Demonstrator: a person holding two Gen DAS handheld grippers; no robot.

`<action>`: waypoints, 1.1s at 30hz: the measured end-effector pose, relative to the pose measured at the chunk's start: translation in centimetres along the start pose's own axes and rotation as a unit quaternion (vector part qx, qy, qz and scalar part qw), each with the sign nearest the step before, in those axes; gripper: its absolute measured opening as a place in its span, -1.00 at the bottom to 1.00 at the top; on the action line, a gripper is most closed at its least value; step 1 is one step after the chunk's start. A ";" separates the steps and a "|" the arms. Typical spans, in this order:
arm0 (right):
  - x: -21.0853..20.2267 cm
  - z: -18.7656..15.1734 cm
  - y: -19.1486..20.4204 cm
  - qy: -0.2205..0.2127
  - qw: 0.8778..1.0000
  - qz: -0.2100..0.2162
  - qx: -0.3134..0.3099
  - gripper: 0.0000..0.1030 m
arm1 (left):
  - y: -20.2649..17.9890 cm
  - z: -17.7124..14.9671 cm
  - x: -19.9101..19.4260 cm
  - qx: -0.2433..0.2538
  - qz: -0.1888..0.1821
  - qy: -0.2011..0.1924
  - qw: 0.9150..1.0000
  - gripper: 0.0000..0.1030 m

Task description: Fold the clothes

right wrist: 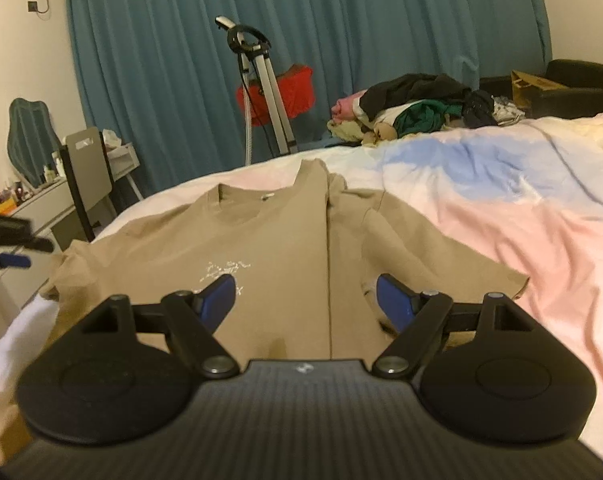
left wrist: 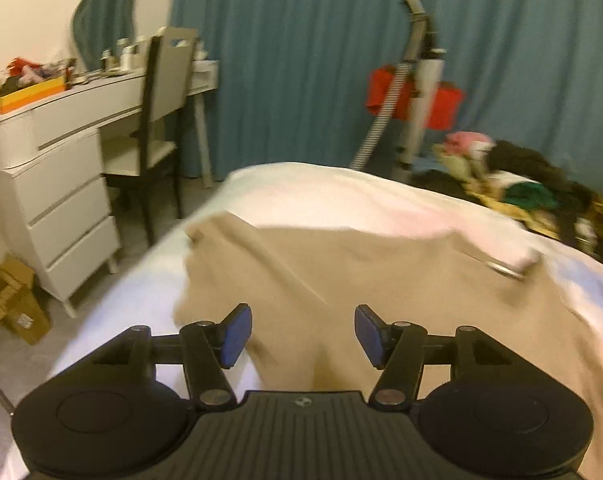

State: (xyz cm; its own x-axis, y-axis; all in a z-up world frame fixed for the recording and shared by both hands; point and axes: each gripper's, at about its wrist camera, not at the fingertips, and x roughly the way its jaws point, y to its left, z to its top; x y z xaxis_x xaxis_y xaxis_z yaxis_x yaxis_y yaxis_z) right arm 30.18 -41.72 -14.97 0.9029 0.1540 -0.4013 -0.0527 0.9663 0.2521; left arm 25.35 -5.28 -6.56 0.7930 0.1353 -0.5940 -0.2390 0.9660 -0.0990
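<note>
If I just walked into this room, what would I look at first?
Probably the tan T-shirt spread flat on the bed right in front, one side already folded over down the middle, with both grippers' blue-padded fingers open above it. Next, the big teal curtain across the back wall, and the messy pile of clothes on the bed's far edge.
</note>
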 end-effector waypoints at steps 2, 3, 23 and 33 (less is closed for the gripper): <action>-0.9 0.3 -0.1 -0.009 1.000 -0.007 -0.003 0.53 | -1.4 -2.7 -3.5 -0.005 -0.021 -0.003 1.000 0.16; -1.4 0.4 -0.1 -0.013 1.000 -0.011 -0.005 0.53 | -2.2 -4.3 -5.4 -0.009 -0.033 -0.004 0.999 0.18; 0.5 2.1 -14.9 0.081 0.978 -0.059 0.181 -0.22 | -3.5 -16.2 -12.1 0.035 -0.121 -0.009 0.992 0.36; 7.8 1.1 -16.9 0.076 0.980 -0.003 0.184 -0.68 | -1.2 -14.6 -7.4 0.007 -0.156 0.019 0.987 0.36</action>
State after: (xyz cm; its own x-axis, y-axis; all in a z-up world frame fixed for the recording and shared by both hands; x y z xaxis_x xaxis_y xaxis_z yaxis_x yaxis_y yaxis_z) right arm 38.62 -57.10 -21.45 0.8275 0.2046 -0.5229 0.1344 0.8320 0.5383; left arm 11.60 -10.70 -13.70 0.8055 -0.1783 -0.5652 0.0226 0.9622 -0.2713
